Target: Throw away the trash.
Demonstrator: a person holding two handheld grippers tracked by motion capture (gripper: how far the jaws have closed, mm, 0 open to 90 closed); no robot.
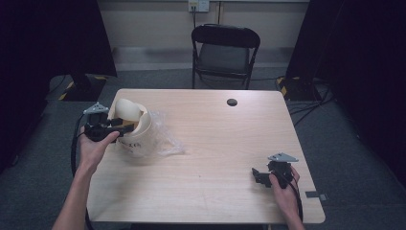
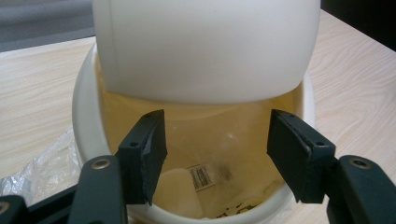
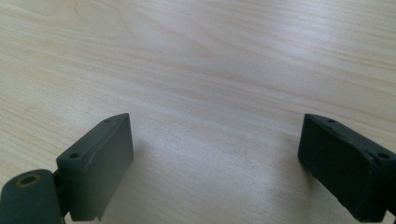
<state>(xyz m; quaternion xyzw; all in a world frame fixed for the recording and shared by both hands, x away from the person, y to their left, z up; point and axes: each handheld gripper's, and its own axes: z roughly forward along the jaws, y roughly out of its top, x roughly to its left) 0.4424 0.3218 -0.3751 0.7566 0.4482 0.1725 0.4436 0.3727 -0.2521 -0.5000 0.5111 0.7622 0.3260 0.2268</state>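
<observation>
Tub [image 1: 136, 136] of cream plastic sits at the table's [image 1: 215, 158] left edge, its domed lid [image 1: 128, 109] tipped up over the far rim and clear crumpled wrap [image 1: 167, 139] lying beside it. My left gripper [image 1: 125, 128] is held level by a bent wrist, jaws reaching in over the tub's mouth. My right gripper [image 1: 257, 175] rests low near the front right corner, well apart from the tub, pointing left.

From the left gripper view I see what the high view hides: the yellowish inside wall, a small barcode label [image 2: 201, 176] at the bottom, and both pads [image 2: 152, 149] spread with nothing pinched between. The right gripper view gives bare wood grain between wide-apart pads [image 3: 100, 158].
</observation>
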